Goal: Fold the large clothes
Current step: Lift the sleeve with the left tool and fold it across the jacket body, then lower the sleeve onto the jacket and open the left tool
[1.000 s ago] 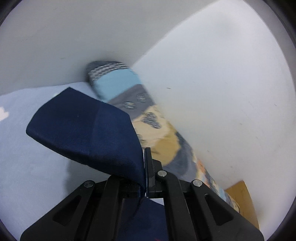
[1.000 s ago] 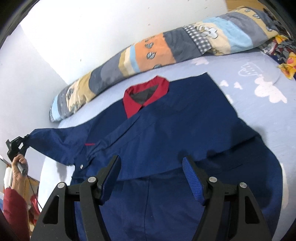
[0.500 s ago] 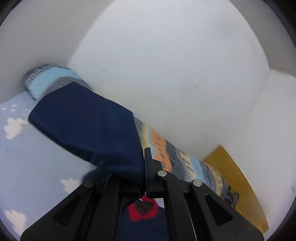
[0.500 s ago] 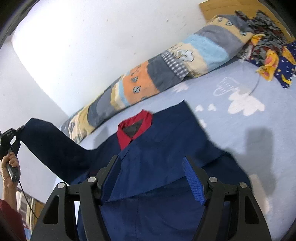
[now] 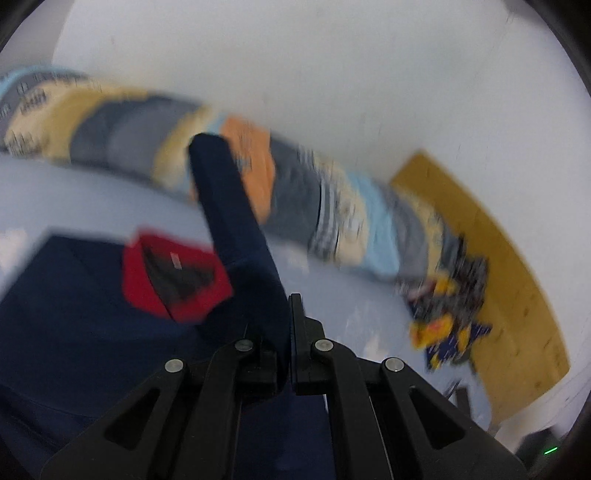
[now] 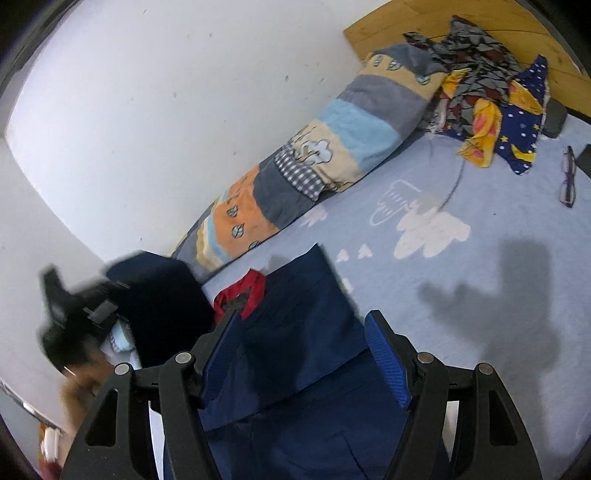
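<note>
A large navy shirt [image 6: 295, 354] with a red collar [image 6: 240, 295] lies spread on the light blue bed sheet [image 6: 461, 302]. My left gripper [image 5: 290, 306] is shut on the shirt's navy sleeve [image 5: 236, 221] and holds it lifted above the shirt body [image 5: 66, 306], near the collar [image 5: 173, 277]. In the right wrist view the left gripper [image 6: 70, 314] shows blurred at the left with the raised sleeve [image 6: 162, 295]. My right gripper [image 6: 303, 332] is open and empty, hovering above the shirt's body.
A long patchwork bolster [image 6: 314, 177] lies along the white wall. A heap of patterned clothes [image 6: 491, 103] sits at the far right by the wooden headboard [image 6: 480, 22]. Glasses [image 6: 569, 177] lie on the sheet at the right edge.
My left gripper has swung the sleeve up and inward toward the collar. The right gripper stays open above the shirt, its view having tilted toward the headboard.
</note>
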### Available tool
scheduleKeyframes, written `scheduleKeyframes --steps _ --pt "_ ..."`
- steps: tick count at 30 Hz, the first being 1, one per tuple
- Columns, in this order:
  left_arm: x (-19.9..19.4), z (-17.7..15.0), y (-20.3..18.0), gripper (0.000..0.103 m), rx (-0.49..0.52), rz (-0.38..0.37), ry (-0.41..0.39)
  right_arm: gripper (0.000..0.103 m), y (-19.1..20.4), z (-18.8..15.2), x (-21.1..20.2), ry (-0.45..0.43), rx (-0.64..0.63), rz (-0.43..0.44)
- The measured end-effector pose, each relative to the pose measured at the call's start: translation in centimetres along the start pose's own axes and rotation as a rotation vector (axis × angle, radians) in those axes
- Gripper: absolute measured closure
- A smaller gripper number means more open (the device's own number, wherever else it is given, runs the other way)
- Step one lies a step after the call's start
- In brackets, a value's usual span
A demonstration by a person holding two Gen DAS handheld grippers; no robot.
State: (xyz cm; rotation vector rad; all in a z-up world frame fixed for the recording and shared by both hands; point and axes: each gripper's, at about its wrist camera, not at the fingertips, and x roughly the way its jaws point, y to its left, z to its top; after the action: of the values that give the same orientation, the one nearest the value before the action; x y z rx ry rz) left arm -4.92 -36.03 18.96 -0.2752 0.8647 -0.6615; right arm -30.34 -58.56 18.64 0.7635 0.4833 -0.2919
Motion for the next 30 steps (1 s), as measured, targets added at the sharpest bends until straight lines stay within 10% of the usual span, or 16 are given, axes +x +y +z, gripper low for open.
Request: scheduleKeyframes --steps 6,13,19,24,30 --pt "6.6 -8.6 -3.8 0.101 0.120 0.102 0.129 0.031 -0.7 0.1 -0.2 0.003 0.012 -0.001" --pt "7.7 -13.2 -4.7 0.054 0.238 0.091 0.260 0.031 -0.6 0.1 0.1 0.013 0.004 -0.009" --pt "1.9 -12.7 -4.3 0.034 0.372 0.042 0.174 0.031 -0.5 0.0 0.1 0.009 0.013 -0.006" --pt "-1.7 -9.5 2.9 0.028 0.362 0.211 0.087 0.031 -0.8 0.0 0.6 0.021 0.028 -0.015" --pt "-3.5 -7.1 18.6 0.028 0.100 0.496 0.114 0.031 -0.9 -0.3 1.4 0.047 0.040 -0.025"
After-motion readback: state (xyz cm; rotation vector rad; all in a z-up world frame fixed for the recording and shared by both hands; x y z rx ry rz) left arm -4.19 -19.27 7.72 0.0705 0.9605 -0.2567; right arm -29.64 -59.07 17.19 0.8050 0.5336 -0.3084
